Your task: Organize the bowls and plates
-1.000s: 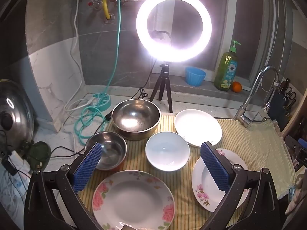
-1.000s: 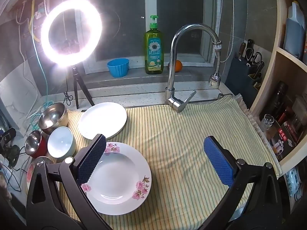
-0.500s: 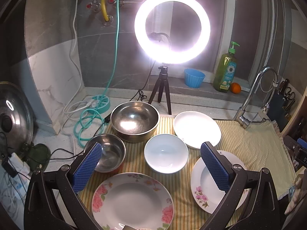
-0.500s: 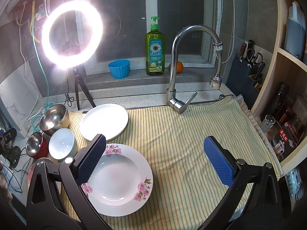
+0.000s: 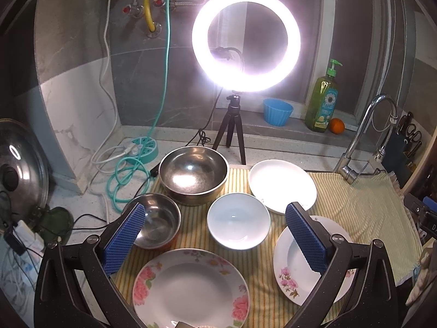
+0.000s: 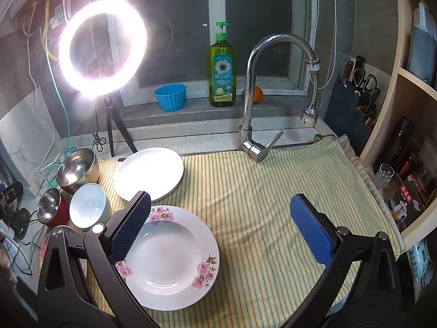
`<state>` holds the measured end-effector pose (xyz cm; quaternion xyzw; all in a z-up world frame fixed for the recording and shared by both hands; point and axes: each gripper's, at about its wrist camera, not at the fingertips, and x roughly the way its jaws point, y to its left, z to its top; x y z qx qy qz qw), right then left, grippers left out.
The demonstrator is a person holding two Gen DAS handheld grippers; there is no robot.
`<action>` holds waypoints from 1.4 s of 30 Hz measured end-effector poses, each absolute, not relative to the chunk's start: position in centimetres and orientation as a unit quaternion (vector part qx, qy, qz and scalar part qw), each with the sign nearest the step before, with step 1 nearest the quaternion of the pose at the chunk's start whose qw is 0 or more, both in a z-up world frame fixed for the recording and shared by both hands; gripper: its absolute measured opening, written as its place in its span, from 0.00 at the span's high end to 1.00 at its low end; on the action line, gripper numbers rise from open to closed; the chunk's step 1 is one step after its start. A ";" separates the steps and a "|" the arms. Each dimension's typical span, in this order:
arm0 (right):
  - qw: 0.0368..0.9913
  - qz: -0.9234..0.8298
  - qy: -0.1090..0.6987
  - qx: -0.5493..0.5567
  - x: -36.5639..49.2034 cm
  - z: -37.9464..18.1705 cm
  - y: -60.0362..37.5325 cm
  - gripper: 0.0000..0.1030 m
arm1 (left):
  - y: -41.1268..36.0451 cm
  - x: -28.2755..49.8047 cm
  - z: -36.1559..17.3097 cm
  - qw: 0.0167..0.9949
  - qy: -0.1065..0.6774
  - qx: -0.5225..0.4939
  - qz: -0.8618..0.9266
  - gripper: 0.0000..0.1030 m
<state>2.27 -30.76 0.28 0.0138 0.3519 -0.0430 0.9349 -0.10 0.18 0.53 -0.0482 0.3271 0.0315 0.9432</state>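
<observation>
On a bench, a yellow striped cloth (image 6: 273, 205) carries unsorted dishes, seemingly laid out singly for easy gripping. Largest to smallest: beside the large steel bowl (image 5: 193, 175) lies a plain white plate (image 5: 282, 184), two floral plates (image 5: 191, 287) (image 5: 297, 268) nearer the cameras, then a white bowl (image 5: 238, 220) and small steel bowl (image 5: 158, 220). Left tongs (image 5: 215, 235) and right tongs (image 6: 221, 229) hover wide open, empty, touching nothing.

Bowls (image 5: 238, 220) sit left of two plates (image 6: 148, 173) on the cloth (image 6: 273, 205).
</observation>
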 end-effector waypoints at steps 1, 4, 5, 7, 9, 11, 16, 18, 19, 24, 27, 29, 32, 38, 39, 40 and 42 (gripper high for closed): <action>0.935 -0.043 0.352 0.013 2.3 0.3 -30.6 0.00 | 0.2 -0.1 0.5 0.943 0.327 -0.048 0.031 0.01; 0.935 -0.043 0.352 0.015 2.3 0.3 -30.8 0.00 | 0.2 -0.1 0.5 0.943 0.327 -0.049 0.032 0.01; 0.935 -0.042 0.352 0.015 2.3 0.2 -30.8 0.00 | 0.2 -0.1 0.5 0.943 0.327 -0.049 0.031 0.01; 0.935 -0.042 0.352 0.013 2.3 0.2 -30.7 0.00 | 0.2 0.0 0.5 0.943 0.329 -0.049 0.031 0.01; 0.935 -0.042 0.353 0.014 2.5 0.2 -30.7 0.00 | 0.2 0.0 0.4 0.943 0.328 -0.049 0.031 0.01; 0.935 -0.042 0.353 0.014 2.4 0.2 -30.6 0.00 | 0.1 0.2 0.4 0.943 0.329 -0.049 0.029 0.01; 0.934 -0.044 0.355 0.014 2.6 0.1 -30.5 0.00 | -0.2 0.4 0.1 0.942 0.332 -0.048 0.025 0.01; 0.933 -0.045 0.356 0.015 2.8 0.0 -30.6 0.00 | -0.3 0.4 0.1 0.942 0.332 -0.049 0.024 0.01; 0.933 -0.044 0.357 0.016 2.8 -0.2 -30.8 0.00 | -0.3 0.4 0.1 0.942 0.333 -0.049 0.024 0.01; 0.933 -0.045 0.357 0.018 2.8 -0.5 -31.2 0.00 | -0.4 0.4 0.1 0.941 0.333 -0.049 0.024 0.01; 0.933 -0.045 0.357 0.017 2.8 -0.5 -31.1 0.00 | -0.5 0.4 0.0 0.941 0.333 -0.048 0.024 0.01; 0.933 -0.045 0.357 0.018 2.8 -0.5 -31.1 0.00 | -0.4 0.4 0.1 0.941 0.333 -0.049 0.024 0.01; 0.933 -0.046 0.356 0.018 2.7 -0.4 -31.2 0.00 | -0.5 0.3 0.1 0.942 0.332 -0.049 0.023 0.01; 0.933 -0.045 0.355 0.019 2.7 -0.5 -31.2 0.00 | -0.7 0.2 0.2 0.942 0.332 -0.048 0.020 0.01; 0.933 -0.046 0.355 0.018 2.7 -0.4 -31.2 0.00 | -0.7 0.2 0.2 0.942 0.332 -0.048 0.020 0.01; 0.934 -0.046 0.355 0.018 2.7 -0.4 -31.2 0.00 | -0.7 0.2 0.3 0.942 0.332 -0.048 0.020 0.01; 0.934 -0.047 0.354 0.018 2.6 -0.4 -31.3 0.00 | -0.8 0.3 0.3 0.942 0.333 -0.048 0.019 0.01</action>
